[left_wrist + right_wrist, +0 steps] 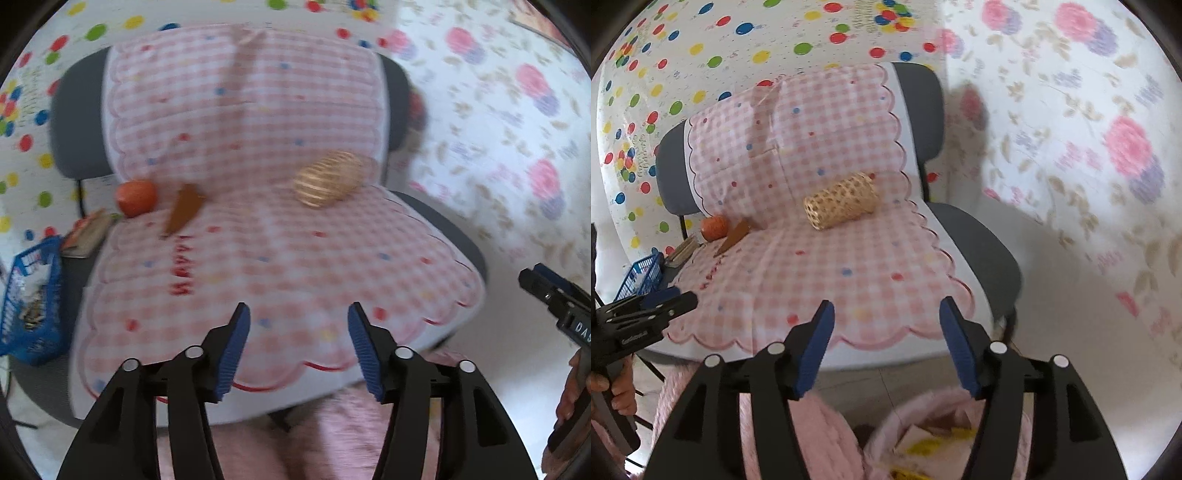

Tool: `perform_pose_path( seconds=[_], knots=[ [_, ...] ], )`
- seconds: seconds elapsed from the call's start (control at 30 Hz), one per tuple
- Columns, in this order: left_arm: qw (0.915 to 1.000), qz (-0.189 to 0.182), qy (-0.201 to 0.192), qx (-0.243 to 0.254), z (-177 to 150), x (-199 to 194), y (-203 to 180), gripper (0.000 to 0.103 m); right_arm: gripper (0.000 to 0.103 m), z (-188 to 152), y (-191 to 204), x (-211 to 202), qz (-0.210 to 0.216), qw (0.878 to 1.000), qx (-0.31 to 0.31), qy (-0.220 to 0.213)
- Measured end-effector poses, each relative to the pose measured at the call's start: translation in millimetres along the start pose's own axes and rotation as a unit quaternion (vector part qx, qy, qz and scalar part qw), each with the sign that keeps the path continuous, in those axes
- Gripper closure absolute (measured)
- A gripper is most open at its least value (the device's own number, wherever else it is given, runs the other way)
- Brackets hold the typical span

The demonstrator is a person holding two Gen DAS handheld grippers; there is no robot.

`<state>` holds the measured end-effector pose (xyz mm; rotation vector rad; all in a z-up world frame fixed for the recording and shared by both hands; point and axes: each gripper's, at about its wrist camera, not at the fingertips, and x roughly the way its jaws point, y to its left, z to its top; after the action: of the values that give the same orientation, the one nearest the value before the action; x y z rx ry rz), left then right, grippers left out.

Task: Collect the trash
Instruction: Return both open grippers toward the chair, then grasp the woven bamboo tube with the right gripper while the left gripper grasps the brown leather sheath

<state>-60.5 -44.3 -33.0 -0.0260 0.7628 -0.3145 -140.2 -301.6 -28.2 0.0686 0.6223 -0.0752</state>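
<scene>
A woven tan basket tube point(327, 180) point(842, 202) lies on its side on the chair's pink checked cover point(258, 240) point(820, 266). A brown wrapper-like scrap point(183, 211) point(734, 233) and an orange round object point(136, 197) point(714, 227) lie at the seat's left back. My left gripper point(297, 347) is open and empty above the seat's front edge. My right gripper point(884, 345) is open and empty, also in front of the seat. A pink fluffy bag point(945, 435) with paper scraps inside sits below the right gripper.
A blue plastic basket point(31, 299) point(642, 275) with scraps stands left of the chair, next to a brown flat packet point(86, 236). Each gripper shows at the edge of the other's view point(554, 295) point(639, 317). Patterned sheets cover the walls behind.
</scene>
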Motion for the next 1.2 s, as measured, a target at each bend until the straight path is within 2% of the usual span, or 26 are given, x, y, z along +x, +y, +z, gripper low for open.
perform_pose_path(
  seconds=[0.2,0.4,0.63,0.9,1.07,1.2],
  knots=[
    [0.9990,0.034,-0.008,-0.026,23,5,44,0.042,0.043,31,24,29,0.024,1.000,-0.008,-0.005],
    [0.9967,0.060,0.004,-0.055,39,31,82,0.039,0.038,51,44,61,0.032,0.999,-0.022,0.006],
    [0.9927,0.077,0.033,-0.087,62,95,128,0.039,0.038,70,59,124,0.045,0.998,-0.025,0.035],
    [0.9887,0.101,0.075,-0.082,87,165,148,0.039,0.038,94,74,183,0.054,0.997,-0.031,0.051],
    [0.9870,0.093,0.103,-0.080,96,197,157,0.039,0.038,101,78,201,0.064,0.996,-0.032,0.058],
    [0.9894,0.073,0.093,-0.084,98,207,162,0.040,0.038,106,76,209,0.069,0.995,-0.032,0.059]
  ],
)
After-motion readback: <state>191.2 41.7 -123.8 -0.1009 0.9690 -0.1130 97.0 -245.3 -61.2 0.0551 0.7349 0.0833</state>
